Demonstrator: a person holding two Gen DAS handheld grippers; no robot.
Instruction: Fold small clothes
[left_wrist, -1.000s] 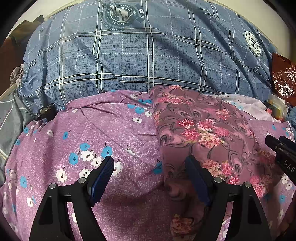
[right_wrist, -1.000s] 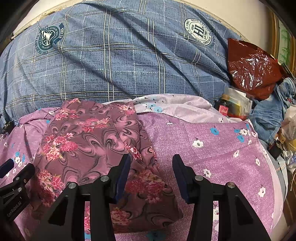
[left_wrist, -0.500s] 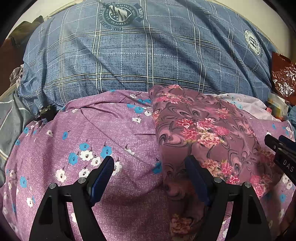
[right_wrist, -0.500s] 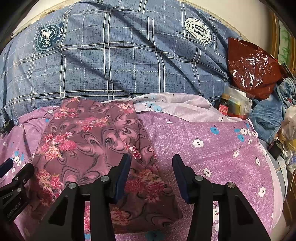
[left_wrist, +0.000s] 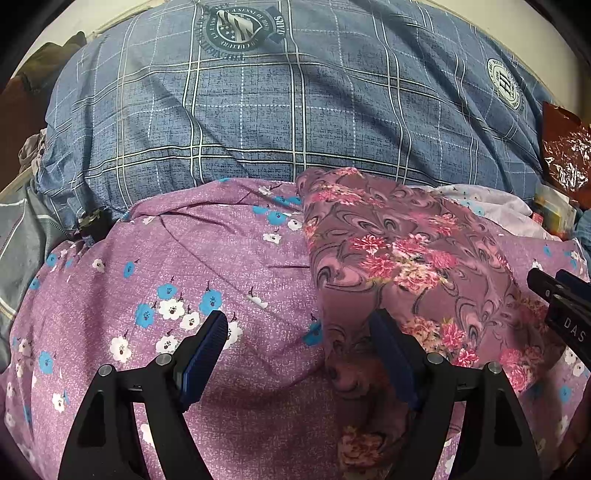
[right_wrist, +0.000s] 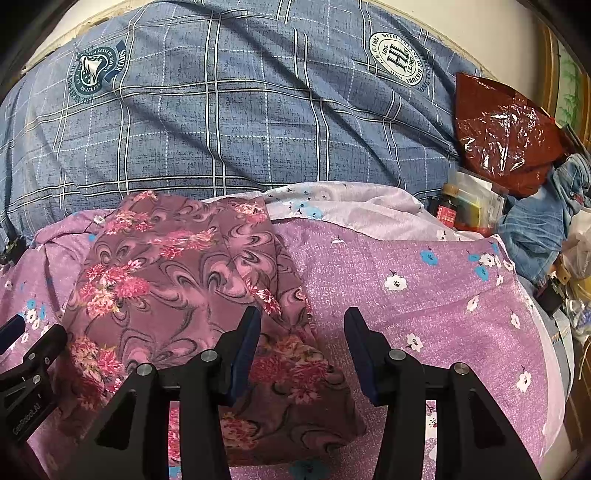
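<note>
The folded floral garment (right_wrist: 177, 295) lies on the purple flowered sheet (left_wrist: 221, 387), its near edge hidden behind the left gripper (left_wrist: 299, 354) and the right gripper (right_wrist: 301, 343) — both spread wide, holding nothing. The blue checked quilt (right_wrist: 240, 129) carries an "HL" crest; the other gripper's body reads "DAS" — cut off.

**Two wrist views, side by side over the bed**

Each fisheye looks forward along its own gripper's fingers, low and close over the purple flowered sheet (left_wrist: 110, 280), toward the blue plaid bedding (right_wrist: 229, 122). The left view sits further left; the right gripper (left_wrist: 565, 306) intrudes at its right edge. Both share the folded floral garment (right_wrist: 177, 280). The edges are distorted, so the tilt is probably slightly downward.
</note>
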